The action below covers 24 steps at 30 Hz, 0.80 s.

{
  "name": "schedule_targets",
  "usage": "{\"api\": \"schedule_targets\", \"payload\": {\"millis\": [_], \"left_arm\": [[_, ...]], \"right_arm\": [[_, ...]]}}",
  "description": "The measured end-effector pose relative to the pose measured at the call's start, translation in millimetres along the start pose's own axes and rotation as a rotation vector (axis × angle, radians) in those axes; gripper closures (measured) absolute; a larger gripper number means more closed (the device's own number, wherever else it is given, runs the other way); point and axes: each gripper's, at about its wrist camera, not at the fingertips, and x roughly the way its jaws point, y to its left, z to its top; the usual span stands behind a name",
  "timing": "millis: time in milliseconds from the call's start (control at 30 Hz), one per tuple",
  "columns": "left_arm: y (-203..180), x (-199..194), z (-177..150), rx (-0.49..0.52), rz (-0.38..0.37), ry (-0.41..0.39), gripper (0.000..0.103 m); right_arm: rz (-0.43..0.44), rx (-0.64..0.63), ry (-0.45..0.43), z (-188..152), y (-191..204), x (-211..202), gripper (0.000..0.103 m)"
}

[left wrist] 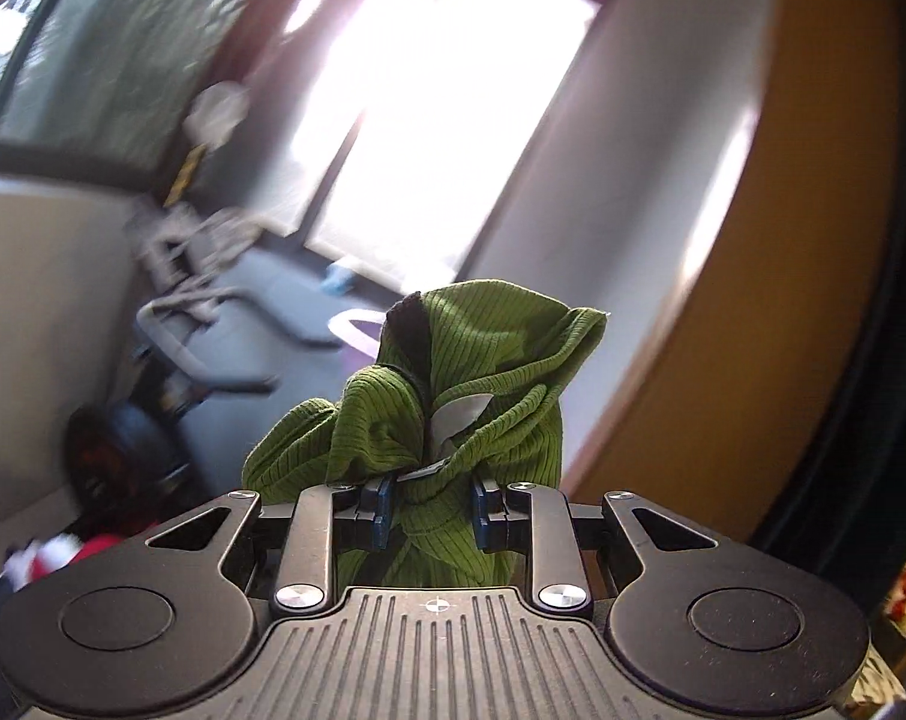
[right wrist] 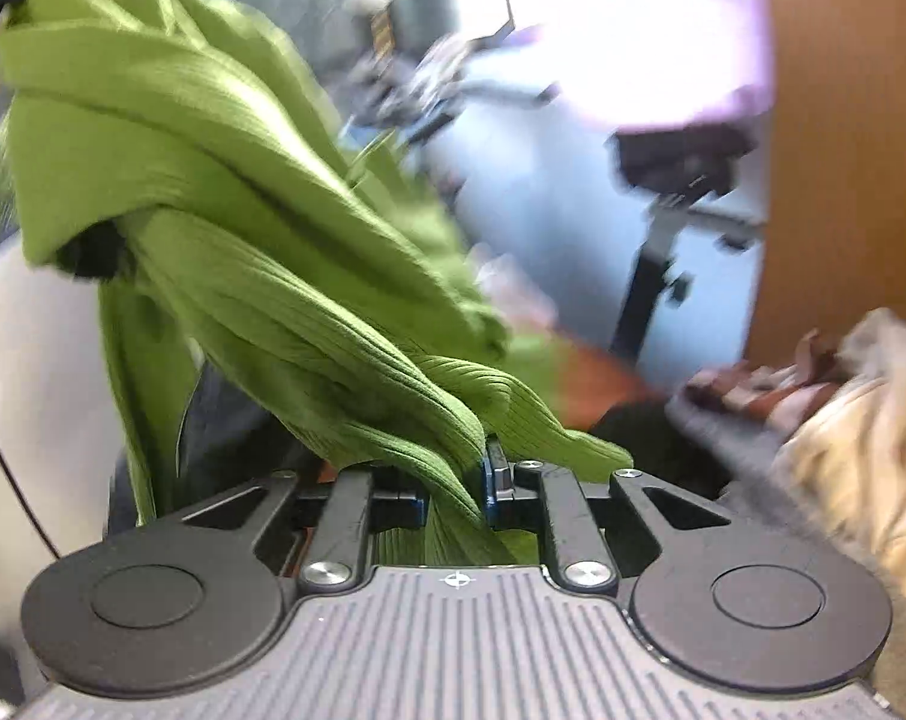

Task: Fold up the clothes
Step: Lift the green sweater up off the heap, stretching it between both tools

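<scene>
Green ribbed garment [right wrist: 225, 198] hangs in the air as a twisted rope, its long axis rising from the right claw [right wrist: 456, 495] up and leftward. The right claw pinches its lower end. The left claw [left wrist: 432, 510] pinches a bunched fold of the garment, so both ends are held and neither hand is nearer

Each view looks forward from just behind its own gripper's two fingers, very near them. The left wrist view faces almost level into the room toward a bright window [left wrist: 447, 102], with a bunch of the green ribbed garment [left wrist: 453, 396] close before the lens. The right wrist view tilts downward and to the side; both share that garment [right wrist: 225, 192] and the blurred exercise machine [left wrist: 195, 324] [right wrist: 465, 90] by the window.
</scene>
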Motion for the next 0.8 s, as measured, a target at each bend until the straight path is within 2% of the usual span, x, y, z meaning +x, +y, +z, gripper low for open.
{"api": "schedule_targets", "payload": {"millis": [100, 233, 367, 467, 500, 567, 633, 700, 800], "left_arm": [[-25, 8, 10, 0.052, -0.079, -0.025, 0.08], [-43, 28, 10, 0.065, -0.107, -0.032, 0.08], [-23, 43, -4, 0.005, -0.047, 0.009, 0.08], [1, 51, -15, -0.048, 0.025, 0.025, 0.08], [9, 51, -17, -0.065, 0.047, 0.025, 0.08], [21, 50, -20, -0.085, 0.086, 0.018, 0.08], [32, 46, -18, -0.085, 0.122, 0.002, 0.08], [40, 42, -14, -0.082, 0.147, -0.014, 0.08], [50, 38, -7, -0.087, 0.158, -0.032, 0.08]], "right_arm": [[-0.039, 0.106, -0.089, 16, -17, -18, 0.087], [-0.06, 0.182, -0.126, 36, -35, -28, 0.087], [-0.062, 0.082, -0.039, 34, -32, -16, 0.084], [-0.06, -0.007, 0.034, 27, -25, -8, 0.075], [-0.055, -0.034, 0.047, 22, -20, -7, 0.069], [-0.041, -0.085, 0.06, 14, -9, -7, 0.061], [-0.027, -0.133, 0.064, 10, 2, -6, 0.046], [-0.013, -0.183, 0.064, 7, 14, -6, 0.038], [0.003, -0.248, 0.049, 6, 31, -4, 0.036]]}}
